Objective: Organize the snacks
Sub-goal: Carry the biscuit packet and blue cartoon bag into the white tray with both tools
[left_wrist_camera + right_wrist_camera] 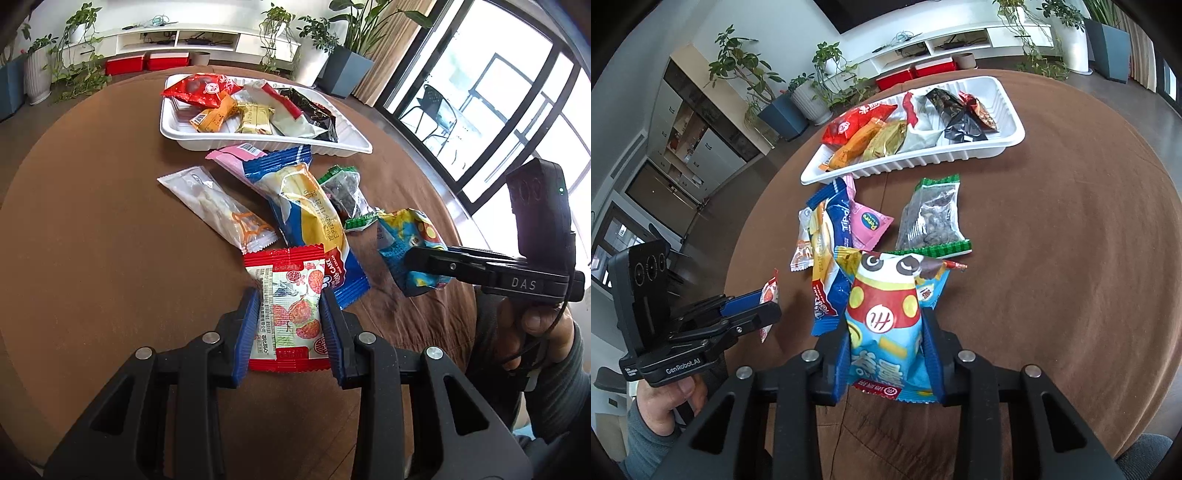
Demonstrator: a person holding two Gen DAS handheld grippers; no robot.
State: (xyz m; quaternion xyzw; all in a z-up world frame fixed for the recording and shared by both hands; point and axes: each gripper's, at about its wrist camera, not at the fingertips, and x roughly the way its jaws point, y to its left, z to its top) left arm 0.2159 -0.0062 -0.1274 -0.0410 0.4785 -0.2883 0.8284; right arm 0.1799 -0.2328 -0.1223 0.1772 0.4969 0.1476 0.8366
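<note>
Left hand-held gripper (290, 328) clamped on red fruit-print packet (288, 310), right hand-held gripper (886, 354) clamped on blue cartoon packet (886, 325); both held above desk (92, 221); white tray (1008, 144) straight ahead beyond loose snacks, long axis crosswise, neither plainly nearer.

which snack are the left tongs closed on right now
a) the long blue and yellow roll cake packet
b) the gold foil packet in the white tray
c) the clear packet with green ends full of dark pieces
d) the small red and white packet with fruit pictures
d: the left tongs press their blue pads on both sides of the small red and white packet with fruit pictures, while the long blue and yellow roll cake packet lies loose on the brown table.
</note>
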